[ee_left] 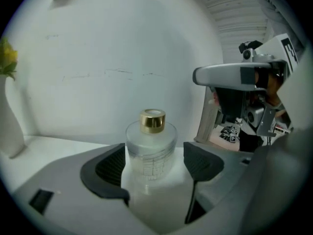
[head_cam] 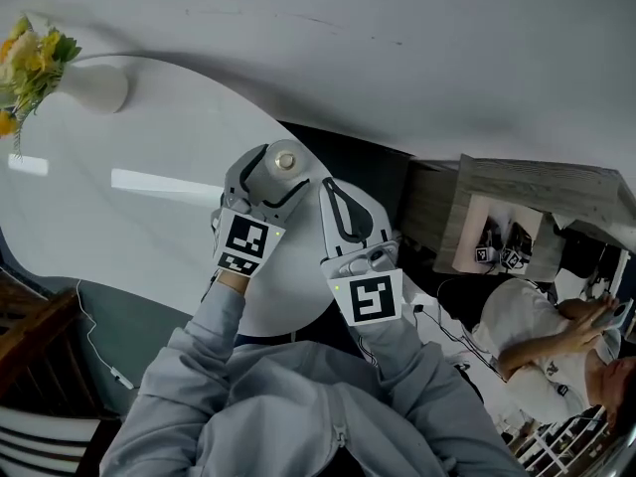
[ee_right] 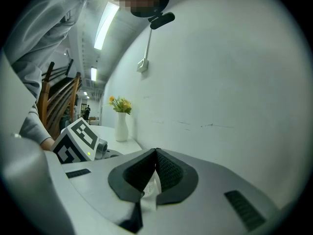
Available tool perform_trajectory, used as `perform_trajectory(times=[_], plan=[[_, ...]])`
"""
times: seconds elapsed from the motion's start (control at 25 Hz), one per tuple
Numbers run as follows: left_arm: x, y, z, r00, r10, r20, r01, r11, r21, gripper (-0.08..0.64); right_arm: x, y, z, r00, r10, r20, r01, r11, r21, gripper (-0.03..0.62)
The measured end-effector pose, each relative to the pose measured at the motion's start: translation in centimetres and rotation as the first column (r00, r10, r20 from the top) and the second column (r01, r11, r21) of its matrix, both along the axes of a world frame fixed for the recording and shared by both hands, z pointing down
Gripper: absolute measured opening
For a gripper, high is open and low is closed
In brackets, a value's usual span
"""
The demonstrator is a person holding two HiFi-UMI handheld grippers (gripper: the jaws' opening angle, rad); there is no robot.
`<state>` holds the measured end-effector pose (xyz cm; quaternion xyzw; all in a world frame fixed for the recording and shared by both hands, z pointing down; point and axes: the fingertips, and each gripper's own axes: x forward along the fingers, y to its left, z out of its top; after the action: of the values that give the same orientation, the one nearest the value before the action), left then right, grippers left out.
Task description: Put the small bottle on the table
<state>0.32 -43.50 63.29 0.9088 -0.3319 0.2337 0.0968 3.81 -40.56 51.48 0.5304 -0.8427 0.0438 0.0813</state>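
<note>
The small bottle [head_cam: 285,160], frosted clear glass with a gold cap [ee_left: 152,121], stands upright on the round white table [head_cam: 149,227] near its right edge. My left gripper [head_cam: 278,175] reaches round it. In the left gripper view the bottle [ee_left: 151,151] sits between the dark pads [ee_left: 110,168], and a slim gap shows at the right pad, so the jaws are open [ee_left: 155,165]. My right gripper [head_cam: 328,187] hovers just right of the bottle with nothing in it. Its ribbed pads meet at the tips, so it is shut [ee_right: 156,153].
A white vase with yellow flowers [head_cam: 94,85] stands at the table's far left, against the white wall. A wooden cabinet [head_cam: 537,182] and a seated person [head_cam: 556,336] are at the right. A dark wooden chair [head_cam: 30,316] is at the lower left.
</note>
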Motion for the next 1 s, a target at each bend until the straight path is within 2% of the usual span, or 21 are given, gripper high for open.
perform_trajectory(times=[0.16, 0.32, 0.36, 0.44, 0.56, 0.72, 1.0], plan=[[-1.9, 1.6, -2.5, 0.996, -0.078, -0.043, 0.078, 0.997, 0.001, 0.364, 0.0, 1.3, -1.9, 1.0, 0.008, -0.01, -0.008, 1.0, 0.022, 0.026], [-3.3, 3.2, -7.0, 0.985, -0.124, -0.119, 0.132, 0.99, 0.058, 0.359, -0.3, 2.7, -4.5, 1.0, 0.009, -0.027, -0.008, 0.998, 0.058, 0.026], [-3.5, 3.7, -8.3, 0.983, -0.129, -0.132, 0.14, 0.987, 0.078, 0.327, -0.4, 3.0, -5.2, 1.0, 0.01, -0.03, -0.007, 0.997, 0.071, 0.026], [-4.0, 4.8, -11.0, 0.979, -0.136, -0.151, 0.156, 0.98, 0.126, 0.177, -0.7, 3.9, -6.8, 0.999, 0.01, -0.032, -0.006, 0.995, 0.096, 0.026], [-4.5, 5.9, -15.1, 0.971, -0.143, -0.193, 0.182, 0.964, 0.196, 0.084, -1.1, 5.0, -9.2, 0.999, 0.01, -0.041, -0.004, 0.992, 0.128, 0.026], [-5.1, 7.0, -20.0, 0.966, -0.171, -0.193, 0.216, 0.947, 0.238, 0.017, -1.5, 6.1, -11.9, 0.999, 0.012, -0.038, -0.006, 0.989, 0.149, 0.026], [-6.3, 8.8, -26.1, 0.951, -0.21, -0.228, 0.266, 0.93, 0.252, 0.008, -1.2, 7.5, -15.6, 0.996, 0.037, -0.076, -0.025, 0.986, 0.163, 0.026]])
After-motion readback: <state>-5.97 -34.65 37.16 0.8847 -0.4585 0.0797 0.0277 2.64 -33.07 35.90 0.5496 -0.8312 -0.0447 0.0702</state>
